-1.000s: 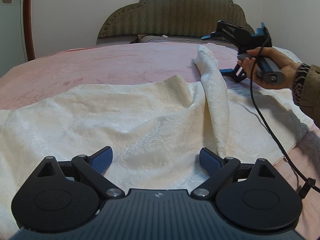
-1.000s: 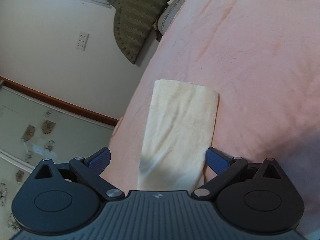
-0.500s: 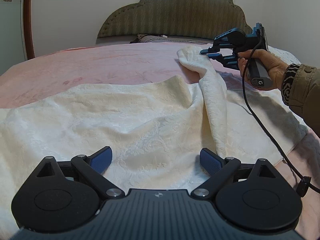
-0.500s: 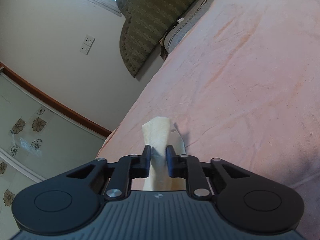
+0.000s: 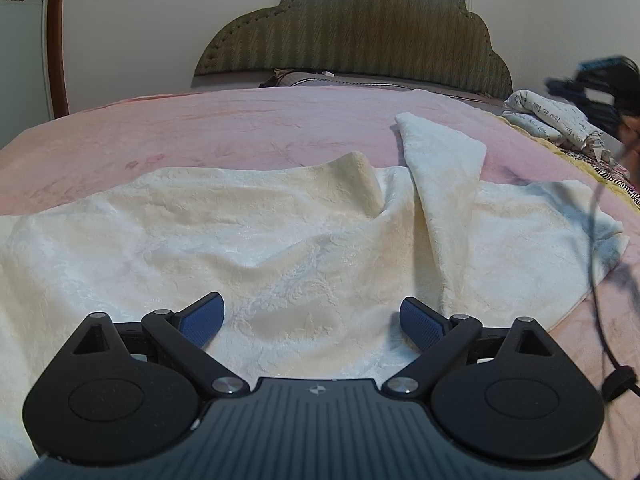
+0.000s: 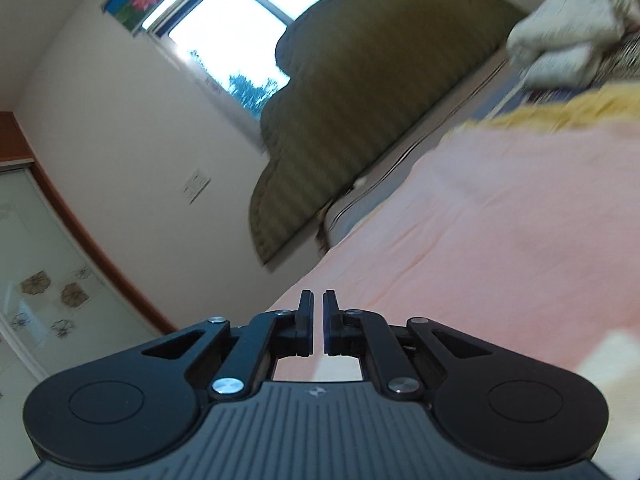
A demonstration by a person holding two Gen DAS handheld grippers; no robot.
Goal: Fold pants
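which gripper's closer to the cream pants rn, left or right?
Left. The left gripper hovers open right over the cream pants; the right gripper, shut and empty, is up off to their right, clear of them.

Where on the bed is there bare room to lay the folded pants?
Bare pink bedspread lies between the cream pants and the headboard. The right edge is crowded: folded printed laundry sits there.

The pants (image 5: 280, 240) lie spread across the bed cover (image 5: 240, 128) just ahead of the left gripper (image 5: 312, 320), one leg end (image 5: 440, 152) pointing toward the headboard (image 5: 352, 32) behind, with folded laundry (image 5: 552, 120) at the far right.
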